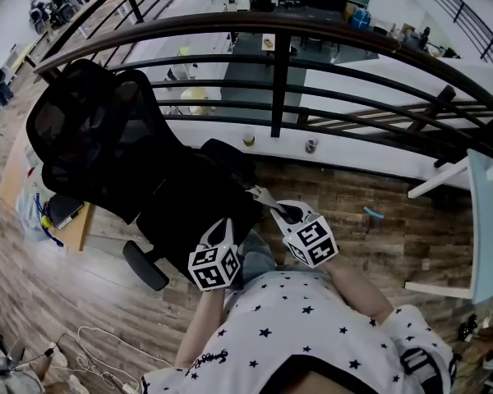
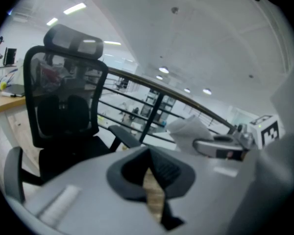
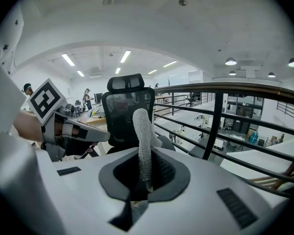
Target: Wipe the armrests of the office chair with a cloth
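Currently gripped: a pale cloth (image 3: pixel 143 141), pinched at its lower end by the clenched jaws of the right gripper (image 3: pixel 146 177); the rest stands up as a narrow folded strip.
right gripper, place: at the front of the office chair (image 1: pixel 99 146), by the right front edge of its seat in the head view, clear of both armrests.
left gripper (image 2: pixel 149 155): jaw tips pressed together with nothing between them; just beside the right gripper, also at the chair's front, over the seat edge in the head view.
office chair: black, with a mesh back and a headrest; its seat front is turned toward the grippers.
near armrest (image 1: pixel 144 265): on the chair's side closest to the person, well apart from the cloth.
far armrest (image 1: pixel 226 154): on the chair's other side, toward the railing, beyond the two grippers.
railing (image 1: pixel 271 80): dark and curved, running behind and beside the chair.
person: star-print shirt (image 1: pixel 312 335), on the seat-front side of the chair.
floor (image 1: pixel 370 245): wood planks under the chair.
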Tool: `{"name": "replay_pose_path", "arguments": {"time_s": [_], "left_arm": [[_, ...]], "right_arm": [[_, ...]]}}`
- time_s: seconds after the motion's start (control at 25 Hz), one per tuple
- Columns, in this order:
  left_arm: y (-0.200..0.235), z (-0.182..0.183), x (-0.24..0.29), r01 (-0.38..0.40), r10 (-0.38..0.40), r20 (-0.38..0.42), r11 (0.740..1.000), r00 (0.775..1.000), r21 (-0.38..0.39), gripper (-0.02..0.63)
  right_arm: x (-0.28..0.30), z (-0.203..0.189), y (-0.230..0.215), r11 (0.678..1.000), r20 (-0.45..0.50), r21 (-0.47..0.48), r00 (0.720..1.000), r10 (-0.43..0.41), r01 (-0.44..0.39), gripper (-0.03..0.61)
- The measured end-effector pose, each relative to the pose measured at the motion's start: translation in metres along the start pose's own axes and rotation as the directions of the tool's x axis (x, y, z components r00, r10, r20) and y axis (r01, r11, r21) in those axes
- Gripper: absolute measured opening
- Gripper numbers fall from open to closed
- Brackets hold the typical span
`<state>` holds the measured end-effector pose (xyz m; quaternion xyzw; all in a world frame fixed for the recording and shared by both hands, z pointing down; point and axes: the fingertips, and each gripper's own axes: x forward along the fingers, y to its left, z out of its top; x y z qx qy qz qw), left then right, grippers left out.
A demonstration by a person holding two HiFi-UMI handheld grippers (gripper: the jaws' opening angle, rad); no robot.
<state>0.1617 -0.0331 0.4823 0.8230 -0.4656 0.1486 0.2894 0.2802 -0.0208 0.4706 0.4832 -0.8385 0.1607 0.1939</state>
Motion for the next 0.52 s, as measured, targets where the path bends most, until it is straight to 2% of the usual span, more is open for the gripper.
{"name": "replay_pose_path", "arguments": {"time_s": [0.52], "left_arm": [[-0.002,-0.0067,0.0012,0.01,-0.01,0.001,1.0,1.0,-0.003,0.008]], "right_arm": [[0.0004,-0.0051,0.0008,1.0,0.011,-0.003,1.0,0.0,0.0,0.025]]}}
